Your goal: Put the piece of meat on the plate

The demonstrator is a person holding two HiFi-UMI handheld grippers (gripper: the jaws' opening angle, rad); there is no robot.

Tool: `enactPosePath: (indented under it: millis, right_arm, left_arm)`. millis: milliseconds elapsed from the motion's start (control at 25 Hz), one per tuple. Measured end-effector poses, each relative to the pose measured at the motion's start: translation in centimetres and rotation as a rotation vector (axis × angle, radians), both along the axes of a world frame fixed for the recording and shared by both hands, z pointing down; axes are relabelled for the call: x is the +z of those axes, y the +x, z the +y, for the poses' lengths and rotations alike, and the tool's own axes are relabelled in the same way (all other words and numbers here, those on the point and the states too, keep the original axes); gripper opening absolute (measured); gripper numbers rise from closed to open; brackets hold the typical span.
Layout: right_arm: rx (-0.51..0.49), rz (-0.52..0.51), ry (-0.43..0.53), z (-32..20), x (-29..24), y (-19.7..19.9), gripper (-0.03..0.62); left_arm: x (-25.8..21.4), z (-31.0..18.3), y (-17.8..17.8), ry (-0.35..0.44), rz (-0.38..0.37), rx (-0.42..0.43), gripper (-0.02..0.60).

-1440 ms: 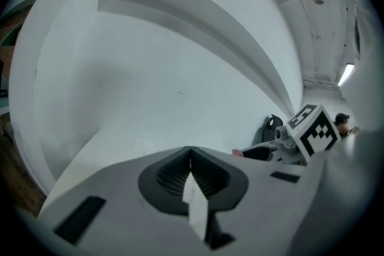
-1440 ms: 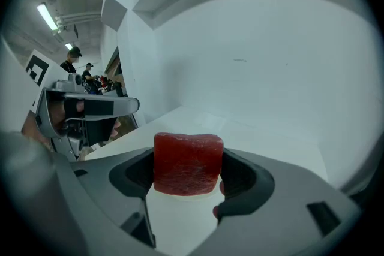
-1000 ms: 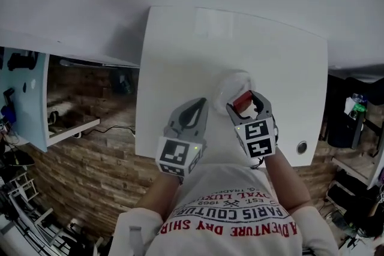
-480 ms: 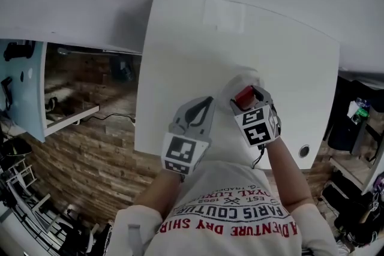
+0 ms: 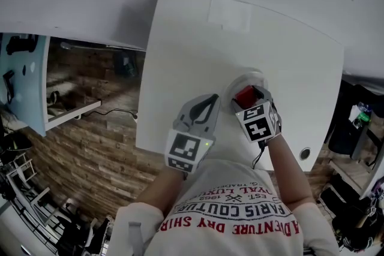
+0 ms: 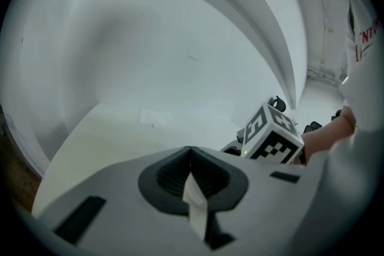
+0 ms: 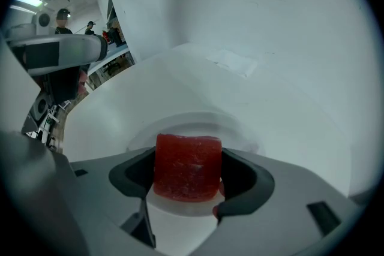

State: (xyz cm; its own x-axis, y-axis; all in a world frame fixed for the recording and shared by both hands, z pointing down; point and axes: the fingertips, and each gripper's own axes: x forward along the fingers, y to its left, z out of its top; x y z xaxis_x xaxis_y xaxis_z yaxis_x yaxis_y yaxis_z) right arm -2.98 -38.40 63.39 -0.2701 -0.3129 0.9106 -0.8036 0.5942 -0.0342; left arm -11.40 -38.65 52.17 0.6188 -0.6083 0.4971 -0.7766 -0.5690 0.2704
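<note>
A red block of meat (image 7: 187, 166) sits clamped between the jaws of my right gripper (image 7: 188, 180), seen from above as a red patch (image 5: 245, 95). It hangs just over the white plate (image 7: 198, 123), whose rim (image 5: 245, 78) shows beyond the jaws on the white table (image 5: 198, 57). My left gripper (image 5: 204, 108) is to the left of the plate, jaws pressed together with nothing in them. In the left gripper view the shut jaws (image 6: 191, 172) point across the table, and the right gripper's marker cube (image 6: 273, 138) shows to their right.
A flat white paper label (image 5: 229, 12) lies near the table's far edge. A round metal fitting (image 5: 305, 154) is set in the near right corner. The table's left edge (image 5: 144, 99) drops to a wooden floor. People stand in the background (image 7: 62, 20).
My right gripper has carried the meat a little forward over the plate. The left gripper has shifted slightly right, staying shut.
</note>
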Motion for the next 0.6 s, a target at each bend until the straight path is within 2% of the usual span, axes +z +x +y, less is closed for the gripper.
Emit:
enactPosePath:
  millis: [280, 600]
  right_arm:
    - [0.008, -0.005, 0.007, -0.1, 0.0, -0.1, 0.319]
    - [0.003, 0.002, 0.075, -0.7, -1.3, -0.3, 0.319]
  left_arm:
    - [0.7, 0.4, -0.3, -0.015, -0.011, -0.003, 0.006]
    - [0.2, 0.5, -1.0, -0.001, -0.011, -0.017, 0.006]
